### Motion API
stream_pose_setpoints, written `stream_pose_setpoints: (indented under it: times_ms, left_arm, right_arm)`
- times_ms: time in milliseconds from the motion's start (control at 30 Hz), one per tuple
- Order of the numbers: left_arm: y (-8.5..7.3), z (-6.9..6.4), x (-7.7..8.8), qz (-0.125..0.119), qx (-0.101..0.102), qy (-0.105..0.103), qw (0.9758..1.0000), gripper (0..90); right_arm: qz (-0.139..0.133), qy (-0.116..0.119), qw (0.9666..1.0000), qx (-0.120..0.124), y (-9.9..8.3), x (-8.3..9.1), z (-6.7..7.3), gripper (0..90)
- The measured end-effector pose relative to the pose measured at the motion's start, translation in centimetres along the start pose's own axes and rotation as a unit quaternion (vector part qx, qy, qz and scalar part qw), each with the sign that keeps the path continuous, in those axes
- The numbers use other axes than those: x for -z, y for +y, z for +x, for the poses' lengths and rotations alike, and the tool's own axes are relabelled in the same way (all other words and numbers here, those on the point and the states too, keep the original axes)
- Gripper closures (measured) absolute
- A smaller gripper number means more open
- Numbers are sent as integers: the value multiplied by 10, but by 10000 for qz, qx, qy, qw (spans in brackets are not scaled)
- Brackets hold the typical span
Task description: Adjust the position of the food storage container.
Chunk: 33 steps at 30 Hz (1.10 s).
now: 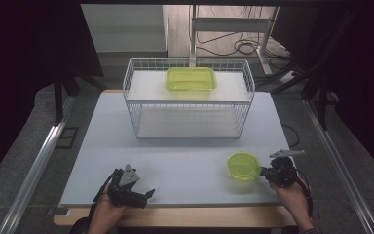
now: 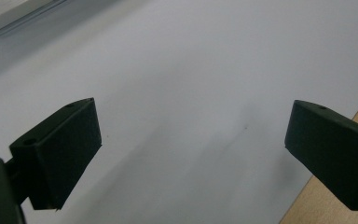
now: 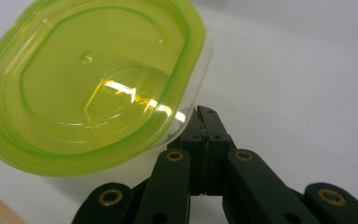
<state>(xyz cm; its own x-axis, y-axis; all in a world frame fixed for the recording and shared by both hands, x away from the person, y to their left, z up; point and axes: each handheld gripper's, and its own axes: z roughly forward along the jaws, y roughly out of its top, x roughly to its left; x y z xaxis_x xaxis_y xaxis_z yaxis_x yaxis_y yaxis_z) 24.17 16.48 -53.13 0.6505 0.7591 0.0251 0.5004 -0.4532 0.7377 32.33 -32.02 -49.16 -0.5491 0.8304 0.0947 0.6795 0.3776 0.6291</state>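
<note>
A small round clear container with a lime-green lid [image 1: 242, 166] [image 3: 88, 79] sits on the white table [image 1: 175, 161] at the front right. My right gripper [image 1: 264, 172] [image 3: 200, 114] is at its right edge, jaws pressed together and pinching the container's rim. At the front left, my left gripper [image 1: 148, 194] [image 2: 191, 149] hovers low over the bare table near its front edge. Its jaws stand wide apart with nothing between them. A second, rectangular green-lidded container [image 1: 191, 79] rests on the top shelf of a white wire rack [image 1: 131, 87].
The wire rack stands at the back middle of the table, with a white lower shelf [image 1: 185, 124] open toward me. The wooden table edge [image 2: 335, 205] runs close to the left gripper. Cables and a metal frame [image 1: 233, 29] lie on the floor behind.
</note>
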Motion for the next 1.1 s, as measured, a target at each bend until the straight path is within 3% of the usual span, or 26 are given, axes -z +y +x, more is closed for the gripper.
stream_pose_setpoints:
  times_ms: [267, 533, 1100]
  left_arm:
    - [0, 0, -1, 49, -25, 10, 10000, 32]
    - [0, 0, -2, 77, -36, 20, 10000, 32]
    - [0, -1, -2, 108, -77, 24, 9999, 33]
  right_arm:
    - [68, 402, 9992, -9, 2, -12, 11, 894]
    - [81, 711, 9973, 166, 12, -27, 32, 893]
    - [74, 1237, 9920, 233, 37, -60, 63, 893]
